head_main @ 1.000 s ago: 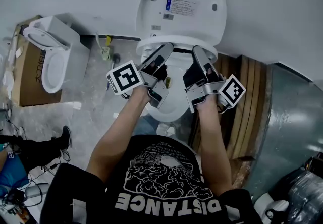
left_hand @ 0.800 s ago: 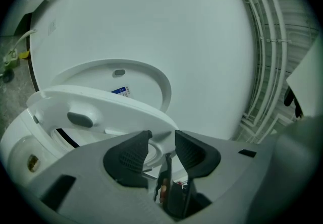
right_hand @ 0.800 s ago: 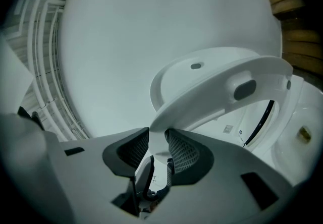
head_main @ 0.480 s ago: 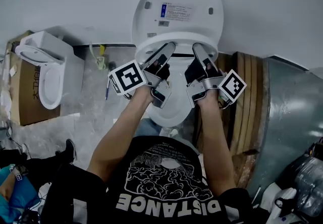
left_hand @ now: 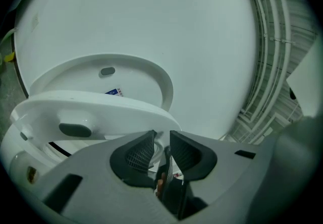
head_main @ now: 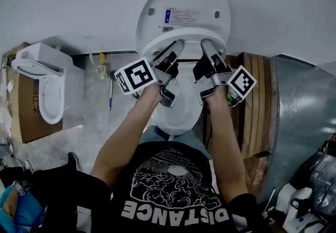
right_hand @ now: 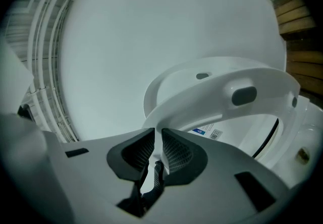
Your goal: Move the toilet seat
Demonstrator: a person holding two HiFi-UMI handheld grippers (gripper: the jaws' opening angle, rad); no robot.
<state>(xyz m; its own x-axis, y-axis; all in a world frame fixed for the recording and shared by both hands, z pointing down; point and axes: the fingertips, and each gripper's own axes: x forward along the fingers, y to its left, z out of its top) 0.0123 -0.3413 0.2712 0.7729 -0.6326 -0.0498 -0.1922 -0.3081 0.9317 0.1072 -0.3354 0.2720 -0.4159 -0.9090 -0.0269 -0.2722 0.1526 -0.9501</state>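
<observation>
The white toilet seat (head_main: 186, 36) stands tilted up off the bowl (head_main: 178, 116), in front of the raised lid (head_main: 184, 1) that leans on the wall. My left gripper (head_main: 177, 46) and right gripper (head_main: 206, 44) reach side by side to the seat's front rim. In the left gripper view the seat (left_hand: 101, 109) shows its underside bumper, and its edge runs into my left gripper (left_hand: 162, 143). In the right gripper view the rim of the seat (right_hand: 212, 94) drops between the pads of my right gripper (right_hand: 158, 143). Both pairs of jaws have just been closing on that rim.
A second toilet (head_main: 44, 87) stands on a cardboard box (head_main: 23, 122) at the left. Wooden planks (head_main: 257, 101) and a grey metal panel (head_main: 304, 122) flank the bowl on the right. A hose and tools lie on the floor (head_main: 107, 85) by the wall.
Both grippers have moved toward the wall, up to the seat's rim, and their jaws have narrowed around it. The toilet sits a little higher in the head view.
</observation>
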